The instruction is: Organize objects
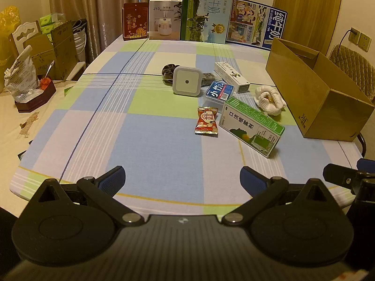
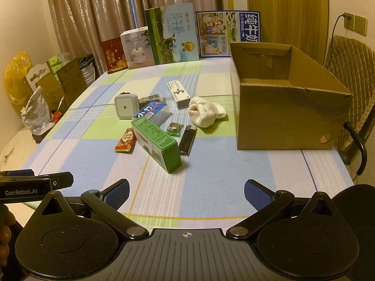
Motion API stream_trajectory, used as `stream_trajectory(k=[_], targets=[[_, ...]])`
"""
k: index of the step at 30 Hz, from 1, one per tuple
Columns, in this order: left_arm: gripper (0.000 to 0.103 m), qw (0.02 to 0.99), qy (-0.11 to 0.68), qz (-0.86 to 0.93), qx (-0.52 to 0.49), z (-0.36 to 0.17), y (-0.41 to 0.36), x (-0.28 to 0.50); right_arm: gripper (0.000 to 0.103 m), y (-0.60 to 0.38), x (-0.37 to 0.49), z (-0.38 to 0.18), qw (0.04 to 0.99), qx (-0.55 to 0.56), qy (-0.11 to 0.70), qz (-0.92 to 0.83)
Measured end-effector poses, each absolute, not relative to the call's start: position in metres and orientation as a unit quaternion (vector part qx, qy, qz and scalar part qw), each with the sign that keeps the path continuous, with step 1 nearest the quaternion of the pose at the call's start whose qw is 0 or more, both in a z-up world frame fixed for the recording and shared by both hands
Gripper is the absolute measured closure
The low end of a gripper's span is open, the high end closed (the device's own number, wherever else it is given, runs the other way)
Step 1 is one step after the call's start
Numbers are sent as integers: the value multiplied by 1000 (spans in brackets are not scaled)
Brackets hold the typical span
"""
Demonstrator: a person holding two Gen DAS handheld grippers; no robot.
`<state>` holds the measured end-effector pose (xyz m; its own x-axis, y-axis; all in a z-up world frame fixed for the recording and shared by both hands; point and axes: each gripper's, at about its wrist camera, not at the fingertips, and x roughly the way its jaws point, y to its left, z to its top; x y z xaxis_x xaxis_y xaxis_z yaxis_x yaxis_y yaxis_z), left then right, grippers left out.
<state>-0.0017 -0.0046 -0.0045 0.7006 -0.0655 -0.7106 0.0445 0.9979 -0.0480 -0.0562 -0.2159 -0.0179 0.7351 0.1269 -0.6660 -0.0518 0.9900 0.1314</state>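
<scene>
Small items lie scattered mid-table: a green box (image 2: 156, 144), a red candy packet (image 2: 125, 140), a black lighter (image 2: 187, 140), a small green-wrapped sweet (image 2: 174, 128), a white cloth bundle (image 2: 206, 112), a blue packet (image 2: 151, 113), a white square night light (image 2: 125, 106), a white carton (image 2: 179, 91) and a dark scrunchie (image 1: 169, 70). An open brown cardboard box (image 2: 283, 107) stands to their right. My left gripper (image 1: 182, 180) and right gripper (image 2: 186, 193) hover open over the near table edge, both holding nothing.
Tall milk cartons (image 2: 174, 34), a humidifier box (image 2: 136, 48) and a red box (image 2: 113, 55) line the far table edge. A padded chair (image 2: 351, 75) stands right of the table. Bags and cardboard boxes (image 1: 49, 51) crowd the left side.
</scene>
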Motion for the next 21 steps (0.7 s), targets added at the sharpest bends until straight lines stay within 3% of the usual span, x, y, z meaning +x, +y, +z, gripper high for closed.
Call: stream_trajectory(k=[21], targets=[[1, 922, 385, -37, -11, -5, -9, -2, 2, -216, -57, -21, 929, 54, 362, 47]])
